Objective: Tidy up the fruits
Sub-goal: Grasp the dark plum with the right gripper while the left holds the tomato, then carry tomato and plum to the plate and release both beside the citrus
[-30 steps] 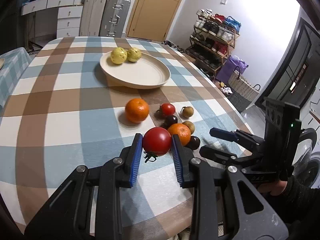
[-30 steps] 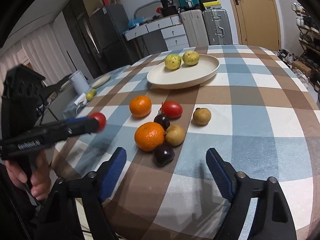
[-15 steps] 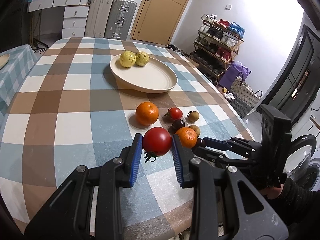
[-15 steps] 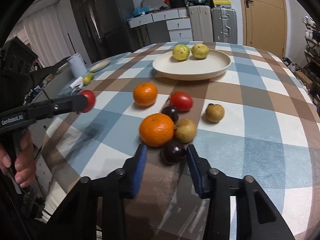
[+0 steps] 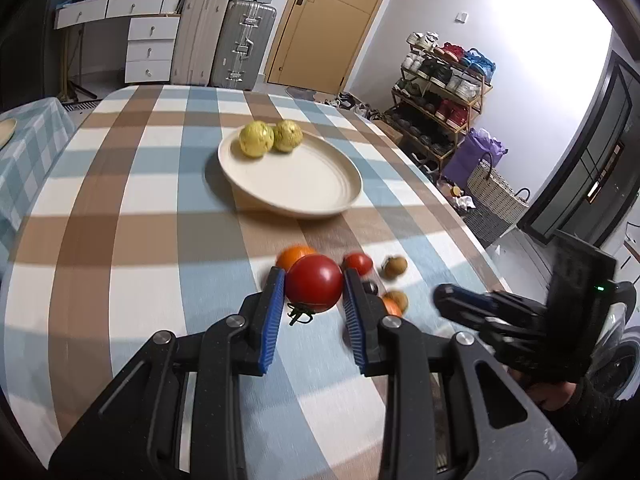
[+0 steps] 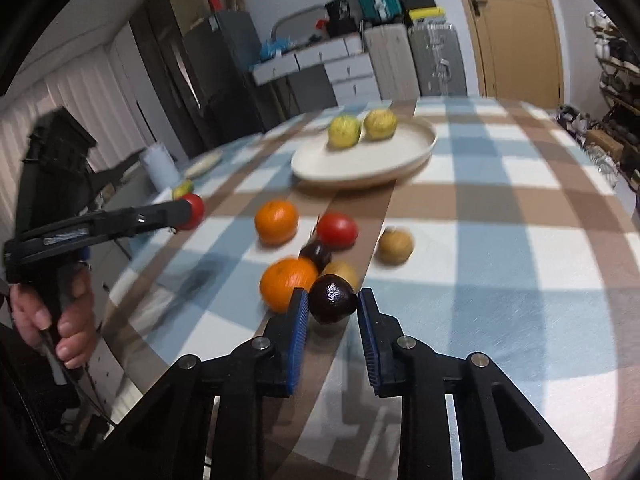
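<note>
Gripping one large red tomato (image 5: 314, 282), the left gripper (image 5: 313, 292) holds it above the checked surface (image 5: 120, 240). The right gripper (image 6: 333, 307) has its jaws narrowed around one dark plum (image 6: 332, 298). Beyond lie two oranges (image 6: 277, 222), one smaller tomato (image 6: 337, 230), another plum (image 6: 316, 255) and two brown fruits (image 6: 395, 245). Farthest, one cream plate (image 6: 368, 162) carries two yellow-green fruits (image 6: 344, 131).
</note>
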The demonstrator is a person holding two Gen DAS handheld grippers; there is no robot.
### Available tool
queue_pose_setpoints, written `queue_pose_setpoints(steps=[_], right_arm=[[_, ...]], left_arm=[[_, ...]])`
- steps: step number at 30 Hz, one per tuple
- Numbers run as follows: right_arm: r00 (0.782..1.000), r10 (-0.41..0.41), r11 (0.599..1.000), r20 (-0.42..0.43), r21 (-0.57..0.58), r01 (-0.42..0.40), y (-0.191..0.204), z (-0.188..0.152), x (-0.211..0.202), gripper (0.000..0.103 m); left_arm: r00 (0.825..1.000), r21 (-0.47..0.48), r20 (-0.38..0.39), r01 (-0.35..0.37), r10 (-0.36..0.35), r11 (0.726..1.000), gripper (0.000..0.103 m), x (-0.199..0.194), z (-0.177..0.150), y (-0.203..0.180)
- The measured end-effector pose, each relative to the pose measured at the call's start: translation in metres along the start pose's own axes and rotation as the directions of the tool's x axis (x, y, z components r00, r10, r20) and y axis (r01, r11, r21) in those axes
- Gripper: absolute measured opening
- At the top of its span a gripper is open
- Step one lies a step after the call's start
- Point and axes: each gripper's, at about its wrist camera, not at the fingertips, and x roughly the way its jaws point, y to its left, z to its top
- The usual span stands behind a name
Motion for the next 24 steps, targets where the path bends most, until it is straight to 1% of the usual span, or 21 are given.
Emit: queue_pose_setpoints(steps=[2, 5, 12, 17, 18, 24], right_arm=[[0.999, 0.001, 1.0, 0.035, -0.002, -0.001, -0.004, 0.007, -0.008, 0.026], [0.997, 0.007, 1.0, 0.073, 0.001, -0.007, -0.011, 0.026, -0.013, 0.026], [0.993, 0.051, 0.999, 0.107, 0.005, -0.052, -0.028, 0.081, -0.001, 0.026], [0.991, 0.095, 0.995, 0.09, 0.001, -0.095, -0.035, 0.119, 0.024, 0.026], [0.992, 0.101, 0.995, 0.077, 0.001, -0.102, -0.036, 0.129, 0.034, 0.026], [0.99, 0.142, 0.99, 0.006, 0.004, -0.142, -0.038, 0.16, 0.084, 0.026]], left_arm=[[1.0, 0.0, 0.009, -0.008, 0.008, 1.0, 0.026, 0.007, 0.013, 0.002], [1.0, -0.005, 0.017, -0.019, 0.019, 1.0, 0.026, 0.019, 0.034, 0.007], [0.999, -0.018, 0.007, -0.048, 0.048, 0.999, 0.026, 0.051, 0.081, 0.022], [0.998, -0.037, -0.021, -0.061, 0.06, 0.997, 0.026, 0.083, 0.105, 0.038], [0.998, -0.041, -0.026, -0.061, 0.06, 0.997, 0.026, 0.089, 0.108, 0.042], [0.995, -0.044, -0.068, -0.07, 0.067, 0.997, 0.026, 0.129, 0.126, 0.064]])
